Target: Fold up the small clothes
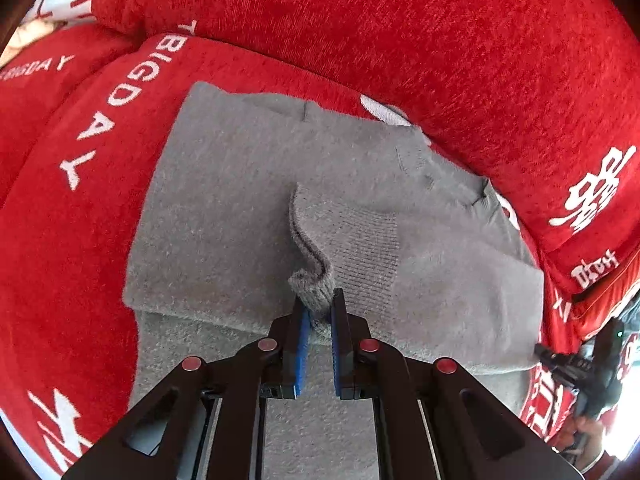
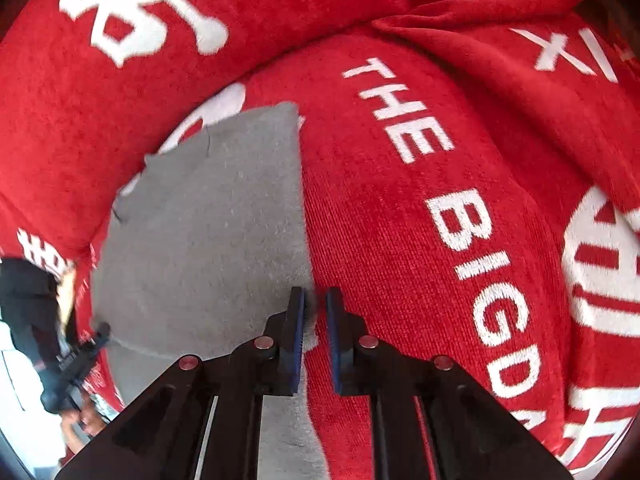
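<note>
Already the left gripper [image 1: 320, 312] pinches the cuff [image 1: 316, 288] over the sweater [image 1: 224, 200] on the red cover [image 1: 60, 240] — sleeve running far-right; the right gripper [image 2: 316, 308] (jaws narrow) nips the sweater's right edge.

A red sofa [image 1: 400, 20] carries everything. Its seat cushion [image 2: 380, 240] is covered in red chenille-like fabric printed with white lettering reading "THE BIG DAY" and large white characters; the back cushion [image 1: 440, 40] rises behind it in the same red. A grey knitted garment [image 1: 224, 200] lies directly on the seat, spread mostly flat, its far edge near the crease where seat and back meet. One ribbed cuff [image 1: 320, 248] lies folded over the garment's middle.
</note>
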Tool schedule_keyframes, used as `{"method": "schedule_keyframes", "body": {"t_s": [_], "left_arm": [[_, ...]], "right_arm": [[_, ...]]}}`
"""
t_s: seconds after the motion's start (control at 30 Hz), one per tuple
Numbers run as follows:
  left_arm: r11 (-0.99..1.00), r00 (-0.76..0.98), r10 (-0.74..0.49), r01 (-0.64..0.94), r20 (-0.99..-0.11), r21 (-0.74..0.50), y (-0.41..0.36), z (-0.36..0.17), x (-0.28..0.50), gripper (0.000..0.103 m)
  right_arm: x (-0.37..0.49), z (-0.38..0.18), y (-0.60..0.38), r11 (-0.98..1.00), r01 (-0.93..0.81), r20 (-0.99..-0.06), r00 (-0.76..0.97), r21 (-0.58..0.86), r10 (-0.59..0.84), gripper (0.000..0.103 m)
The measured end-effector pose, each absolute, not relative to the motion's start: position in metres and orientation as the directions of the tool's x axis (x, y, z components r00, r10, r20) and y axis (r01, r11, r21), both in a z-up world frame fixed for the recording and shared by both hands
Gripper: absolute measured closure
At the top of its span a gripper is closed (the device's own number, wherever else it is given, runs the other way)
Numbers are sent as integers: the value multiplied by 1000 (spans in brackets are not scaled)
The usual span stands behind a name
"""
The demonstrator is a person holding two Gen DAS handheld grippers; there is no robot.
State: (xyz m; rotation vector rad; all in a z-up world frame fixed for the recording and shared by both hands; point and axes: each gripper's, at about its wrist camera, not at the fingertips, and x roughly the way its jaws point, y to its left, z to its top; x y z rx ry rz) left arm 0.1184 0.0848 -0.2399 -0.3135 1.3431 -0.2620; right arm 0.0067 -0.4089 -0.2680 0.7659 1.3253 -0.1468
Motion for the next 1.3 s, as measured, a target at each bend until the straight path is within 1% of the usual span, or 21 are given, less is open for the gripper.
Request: {"method": "schedule_keyframes", "body": {"t_s": [0.03, 0.07, 0.1, 0.13, 0.17, 0.2, 0.3, 0.37, 0.4, 0.43, 0.5, 0.57, 0.63, 0.77, 0.87, 0.9, 1.0, 1.1, 1.17, 1.2, 1.3], "left_arm": [[936, 210, -346, 10, -914, -352, 86, -238, 117, 85], [953, 220, -298, 14, -929, -302, 87, -234, 115, 75], [961, 225, -271, 14, -936, -275, 89, -232, 114, 67], [971, 237, -233, 12, -943, -237, 93, -227, 112, 47], [976, 252, -214, 8, -944, -219, 97, -222, 111, 33], [977, 269, -205, 5, -941, -212, 101, -217, 109, 31], [973, 263, -220, -2, -939, -229, 117, -215, 110, 30], [972, 242, -218, -32, -946, -232, 126, -222, 113, 30], [973, 231, -208, -51, -950, -226, 130, -225, 115, 30], [973, 225, -205, -63, -953, -224, 132, -228, 115, 30], [970, 226, -208, -76, -952, -230, 133, -227, 116, 30], [973, 233, -201, -61, -952, -220, 131, -225, 113, 30], [977, 231, -191, -45, -954, -206, 129, -226, 109, 30], [983, 209, -173, -24, -962, -182, 128, -229, 102, 30], [984, 206, -175, -3, -963, -180, 127, -225, 95, 30], [984, 205, -175, 5, -963, -178, 126, -224, 93, 30], [984, 192, -181, 37, -965, -177, 120, -220, 86, 30], [983, 175, -178, 71, -968, -168, 110, -217, 79, 30], [983, 161, -172, 89, -972, -159, 103, -217, 74, 30], [983, 155, -168, 95, -974, -155, 101, -217, 72, 30], [983, 129, -165, 103, -978, -152, 94, -217, 66, 30]], "right_arm": [[3, -267, -410, 743, 522, -907, 281, 420, 314, 90], [-1, -266, -412, 724, 534, -899, 298, 435, 321, 89], [-7, -266, -415, 690, 545, -879, 323, 476, 351, 85], [-13, -268, -417, 637, 551, -843, 356, 538, 404, 65], [-18, -269, -419, 599, 556, -817, 376, 576, 437, 49], [-23, -270, -420, 566, 560, -795, 398, 606, 458, 30], [-27, -277, -420, 520, 546, -753, 426, 656, 502, 30], [-24, -283, -422, 500, 541, -735, 449, 676, 509, 34], [-19, -285, -423, 487, 545, -729, 451, 682, 516, 57], [-14, -286, -423, 486, 551, -730, 431, 678, 531, 90], [-5, -283, -418, 539, 537, -758, 390, 649, 523, 89], [1, -271, -415, 639, 490, -806, 356, 592, 474, 89], [1, -274, -417, 685, 496, -845, 314, 534, 432, 90], [-3, -276, -420, 677, 502, -843, 331, 538, 424, 88], [-12, -268, -420, 668, 528, -852, 335, 524, 403, 82], [-16, -265, -419, 664, 531, -850, 340, 527, 402, 79], [-26, -256, -410, 679, 532, -862, 329, 506, 386, 60], [-31, -251, -393, 695, 517, -866, 313, 500, 390, 58], [-36, -247, -382, 703, 508, -867, 300, 499, 399, 50], [-38, -246, -377, 706, 502, -866, 293, 500, 405, 44], [-41, -242, -356, 719, 483, -866, 270, 499, 420, 40]]}}
